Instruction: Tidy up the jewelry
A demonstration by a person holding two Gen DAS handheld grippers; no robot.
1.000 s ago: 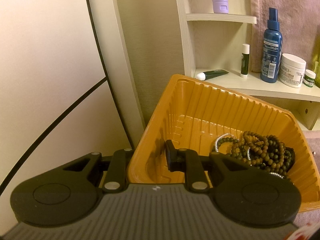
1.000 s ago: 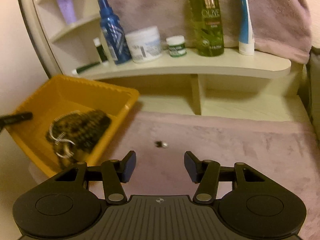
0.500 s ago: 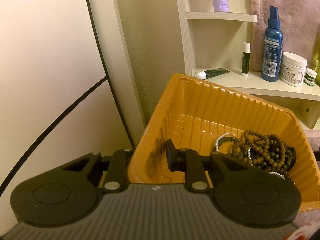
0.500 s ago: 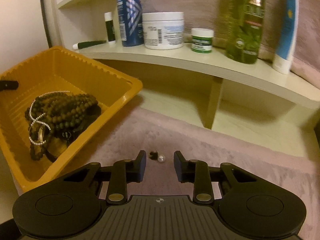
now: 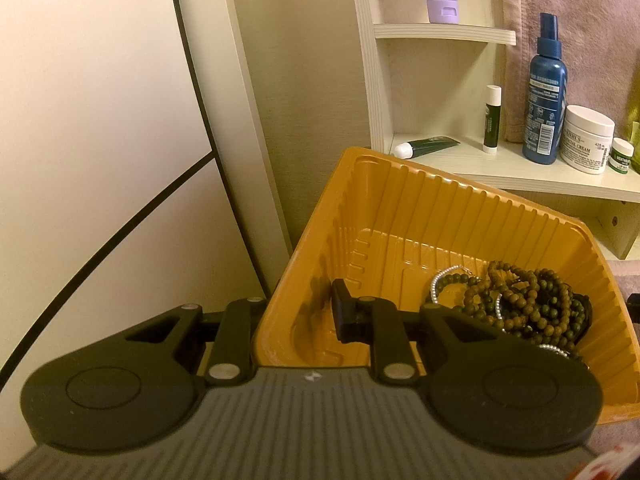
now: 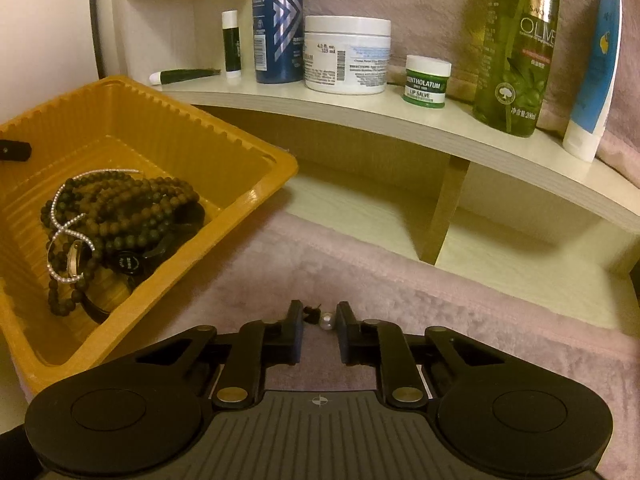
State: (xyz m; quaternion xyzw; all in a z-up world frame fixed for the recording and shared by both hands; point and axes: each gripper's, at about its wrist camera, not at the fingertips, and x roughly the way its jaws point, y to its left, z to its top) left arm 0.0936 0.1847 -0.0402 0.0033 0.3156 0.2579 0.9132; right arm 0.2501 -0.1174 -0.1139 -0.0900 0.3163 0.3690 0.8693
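Observation:
An orange ribbed tray (image 5: 420, 208) holds a heap of brown and green bead bracelets (image 5: 532, 300) with a thin pearl strand. My left gripper (image 5: 298, 300) is shut on the tray's near wall, one finger inside and the other hidden outside it. From the right wrist the tray (image 6: 160, 132) stands at the left, with the bracelets (image 6: 120, 208) and a dark watch in it. On the pink cloth (image 6: 400, 272) lie a small pearl (image 6: 327, 320) and a dark stud (image 6: 312, 314). My right gripper (image 6: 318, 314) is low over them, jaws closing, with both pieces between the tips.
A curved pale shelf (image 6: 480, 136) stands behind, carrying a blue spray bottle (image 6: 280, 20), a white cream jar (image 6: 347, 54), a small lip-salve pot (image 6: 427, 82), a green olive bottle (image 6: 516, 44) and tubes. Open cubbies lie under it. A pale wall panel (image 5: 100, 140) is left of the tray.
My right gripper came forward and down over the pink cloth to the pearl and stud, rolling a little, and its jaws narrowed around them. The left gripper and tray stayed still.

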